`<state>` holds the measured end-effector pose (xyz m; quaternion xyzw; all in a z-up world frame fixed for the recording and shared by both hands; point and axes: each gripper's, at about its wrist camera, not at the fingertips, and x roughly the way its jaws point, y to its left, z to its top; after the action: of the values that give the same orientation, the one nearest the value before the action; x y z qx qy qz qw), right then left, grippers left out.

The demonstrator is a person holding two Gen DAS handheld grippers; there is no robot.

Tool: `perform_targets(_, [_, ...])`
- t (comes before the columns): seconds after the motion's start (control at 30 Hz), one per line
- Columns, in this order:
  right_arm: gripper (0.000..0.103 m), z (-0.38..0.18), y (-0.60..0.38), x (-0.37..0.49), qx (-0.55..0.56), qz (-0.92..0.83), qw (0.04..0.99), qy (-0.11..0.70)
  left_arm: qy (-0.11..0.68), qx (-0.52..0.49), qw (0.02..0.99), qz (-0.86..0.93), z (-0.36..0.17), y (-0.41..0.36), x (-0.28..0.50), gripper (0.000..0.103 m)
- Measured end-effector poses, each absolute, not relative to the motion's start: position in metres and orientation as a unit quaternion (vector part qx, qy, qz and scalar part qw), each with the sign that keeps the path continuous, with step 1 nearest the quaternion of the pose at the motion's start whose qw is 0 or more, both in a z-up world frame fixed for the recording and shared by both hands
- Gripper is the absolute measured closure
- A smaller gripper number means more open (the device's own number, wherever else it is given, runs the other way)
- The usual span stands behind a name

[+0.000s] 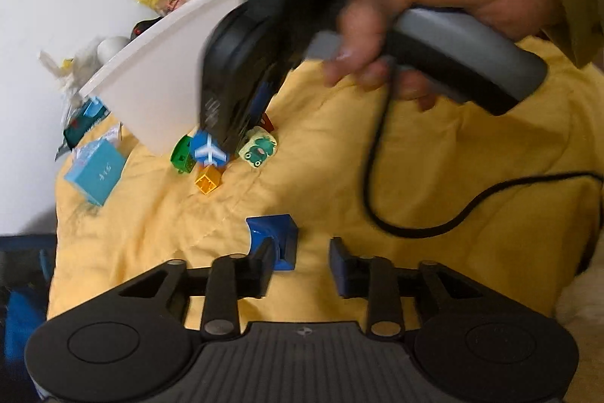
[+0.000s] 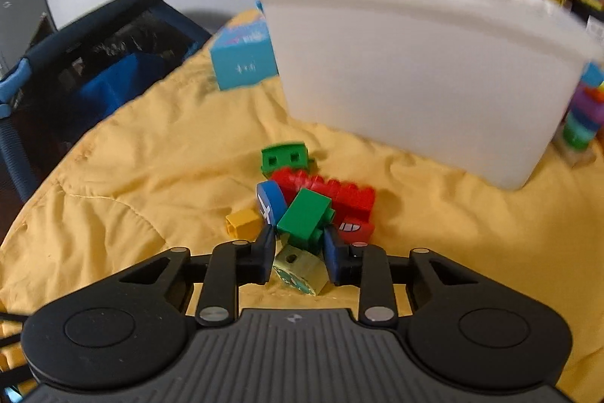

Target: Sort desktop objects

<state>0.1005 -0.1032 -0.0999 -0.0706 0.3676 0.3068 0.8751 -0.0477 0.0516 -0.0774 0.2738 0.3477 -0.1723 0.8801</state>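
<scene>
Landmark: the white tub [image 2: 415, 82] stood on the yellow quilt [image 2: 151, 176]; I place everything against it.
Toy pile: a heap of blocks lay on the quilt just in front of the tub, near its base.
Green brick: a green brick [image 2: 305, 218] with studs on one end sat tilted atop the pile, between my right fingers.
My right tongs: my right gripper [image 2: 299, 244] was narrowed around that green brick; the fingers looked to be touching it, though blur kept me from being sure of a firm grip.
Under it: a pale green cube [image 2: 302, 272] with a printed frog face lay just below the brick.
Neighbours: a long red brick [image 2: 339, 195] lay behind, a blue block with a white plane [image 2: 270, 203] to its left, a small yellow block [image 2: 243, 221] further left, and another green block [image 2: 285, 157] nearest the tub.
My left tongs: my left gripper [image 1: 300, 252] was held wide, well away from the tub, gripping nothing.
Blue piece: a dark blue block [image 1: 275, 237] with a curved cut-out lay at my left finger [image 1: 260, 263].
Teal box: a teal carton [image 2: 241, 59] stood beside the tub's left wall.
</scene>
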Motion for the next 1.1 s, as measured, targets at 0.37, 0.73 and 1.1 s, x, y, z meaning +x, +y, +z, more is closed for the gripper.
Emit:
perform_targets(0.37, [0.073, -0.09, -0.142, 0.03, -0.374, 0.281, 0.833, 0.296, 0.342, 0.221, 0.905, -0.122, -0.064, 0.065, -0.036, 0.041])
perform_targets(0.73, [0.061, -0.12, -0.118, -0.004, -0.482, 0.339, 0.761, 0.271, 0.388, 0.17, 0.895, -0.139, -0.08, 0.073, -0.014, 0.041])
perform_targets(1.1, [0.045, -0.081, -0.167, 0.014, -0.185, 0.346, 0.858, 0.331, 0.403, 0.116, 0.896, -0.143, -0.081, 0.085, -0.01, 0.041])
